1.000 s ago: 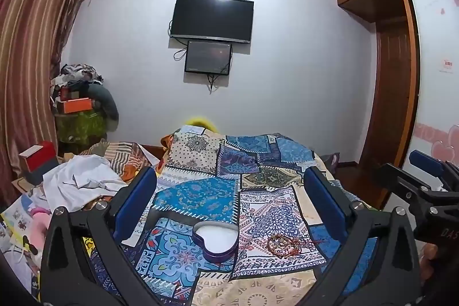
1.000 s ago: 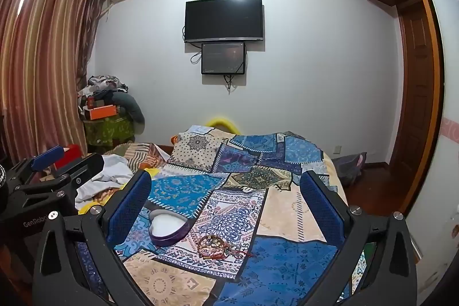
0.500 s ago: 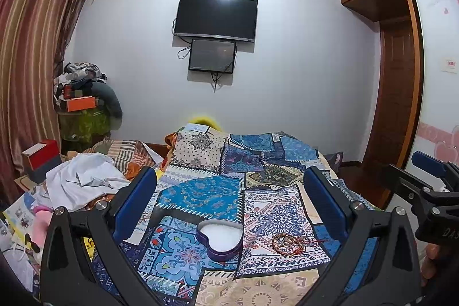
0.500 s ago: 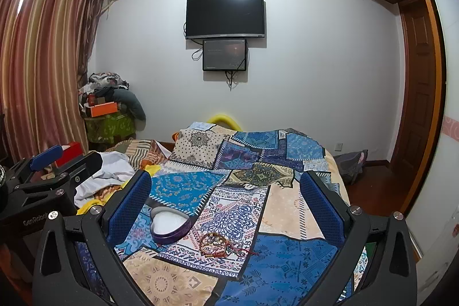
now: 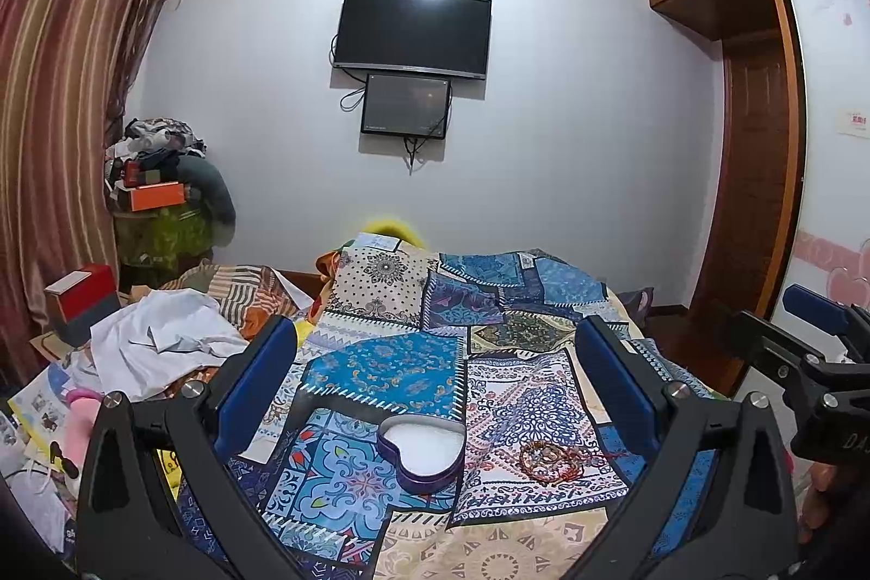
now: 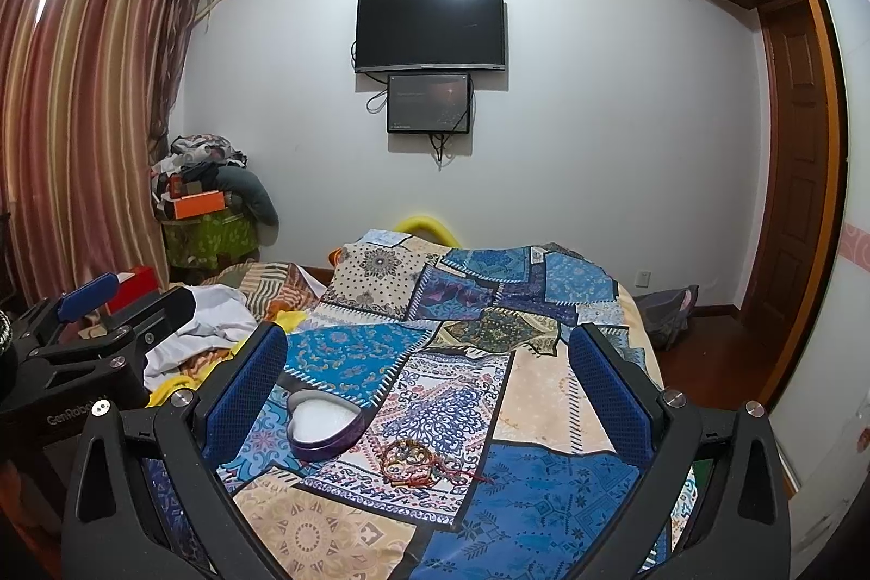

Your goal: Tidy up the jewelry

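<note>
The jaws of the left gripper (image 5: 435,379) are held wide apart, and nothing is held between them. The jaws of the right gripper (image 6: 429,373) are spread wide too, with nothing in them. Both are held up above the bed, side by side.

Between the blue pads (image 5: 255,379) of the left gripper, a heart-shaped box (image 5: 424,449) is seen lying on the bed cover (image 5: 380,362). The box is purple on the outside and white inside, and no lid is on it. Just to the right of the box, a small heap of bracelets (image 5: 546,460) is seen on the cover, close to the box but not touching it. The bracelets are brown and red, with a red string trailing off to the right.

In the right wrist view, the same box (image 6: 323,428) is seen near the left pad, and the bracelets (image 6: 413,460) lie beside it, a bit nearer the camera.

The bed cover is made of many blue and cream patches. A white cloth (image 5: 157,346) is piled at the left side of the bed. On the far wall a dark TV (image 5: 413,31) is hung, with a smaller screen (image 5: 405,104) right under it.
</note>
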A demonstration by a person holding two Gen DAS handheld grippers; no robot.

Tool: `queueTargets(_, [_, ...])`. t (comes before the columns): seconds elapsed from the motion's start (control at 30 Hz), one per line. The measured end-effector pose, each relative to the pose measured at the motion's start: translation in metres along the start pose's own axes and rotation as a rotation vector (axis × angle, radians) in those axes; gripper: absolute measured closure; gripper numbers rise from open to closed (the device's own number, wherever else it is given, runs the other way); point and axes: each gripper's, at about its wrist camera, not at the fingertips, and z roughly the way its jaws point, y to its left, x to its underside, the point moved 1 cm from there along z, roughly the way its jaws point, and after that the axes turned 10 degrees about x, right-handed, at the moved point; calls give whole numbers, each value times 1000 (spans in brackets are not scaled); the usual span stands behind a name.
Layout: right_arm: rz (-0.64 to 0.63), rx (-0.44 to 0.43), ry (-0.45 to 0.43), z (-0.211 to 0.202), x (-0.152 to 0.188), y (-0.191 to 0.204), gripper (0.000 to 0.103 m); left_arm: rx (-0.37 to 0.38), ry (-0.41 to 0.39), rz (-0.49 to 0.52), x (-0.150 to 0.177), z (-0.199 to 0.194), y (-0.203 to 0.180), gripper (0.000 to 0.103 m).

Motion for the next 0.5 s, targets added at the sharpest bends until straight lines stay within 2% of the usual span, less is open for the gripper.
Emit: queueTargets(0.5, [-1, 1, -3, -3, -2, 0, 0, -3, -3, -3, 0, -2, 1, 0])
